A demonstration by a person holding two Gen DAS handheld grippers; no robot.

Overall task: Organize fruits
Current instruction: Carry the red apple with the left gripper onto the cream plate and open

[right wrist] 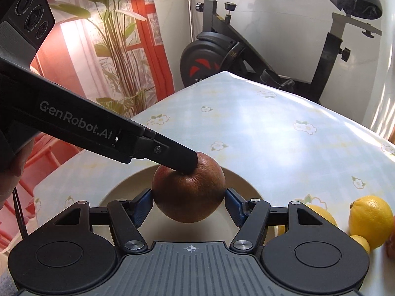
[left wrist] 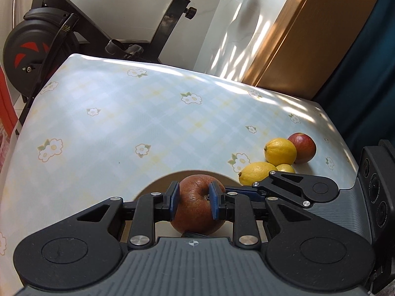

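Observation:
A wrinkled brown-red apple (right wrist: 190, 197) hangs just above a cream plate (right wrist: 118, 190), and my right gripper (right wrist: 188, 204) is shut on it with a blue pad pressed against each side. My left gripper (left wrist: 195, 196) comes in from the left with its jaws narrow. Its fingertips (right wrist: 190, 164) rest on the apple's top by the stem dimple; whether they pinch it does not show. In the left wrist view the apple (left wrist: 193, 192) shows between and below those pads, over the plate (left wrist: 153, 185). To the right on the cloth lie three lemons (left wrist: 280, 151) and a red fruit (left wrist: 302, 148).
The table wears a pale checked cloth with flowers (left wrist: 123, 113), bare on its left and far parts. An exercise bike (right wrist: 222, 49) stands behind the far edge. A tall plant (right wrist: 118, 49) is to the left, a wooden door (left wrist: 296, 37) to the right.

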